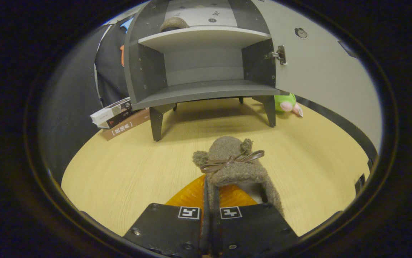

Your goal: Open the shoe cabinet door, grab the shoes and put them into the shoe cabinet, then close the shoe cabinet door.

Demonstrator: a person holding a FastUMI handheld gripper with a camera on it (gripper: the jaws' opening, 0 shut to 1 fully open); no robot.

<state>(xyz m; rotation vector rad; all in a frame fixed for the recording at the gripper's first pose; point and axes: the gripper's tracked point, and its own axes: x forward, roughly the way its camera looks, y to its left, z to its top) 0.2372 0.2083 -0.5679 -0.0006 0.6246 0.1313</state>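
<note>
Three books (114, 116) are lying stacked at far left on the surface (127, 168). One shoe cabinet (202, 71) is standing straight ahead, door (320, 71) swung open rightward, one shoe (174, 24) already sitting on its upper shelf. Tongs (210, 215) are pinching a second fuzzy shoe (232, 165) by its edge, long axis pointing at the cabinet. One green toy (288, 104) is lying right.

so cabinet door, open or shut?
Open. The door is swung right off its hinge, both shelves exposed. The gripper is shut on a shoe.
</note>
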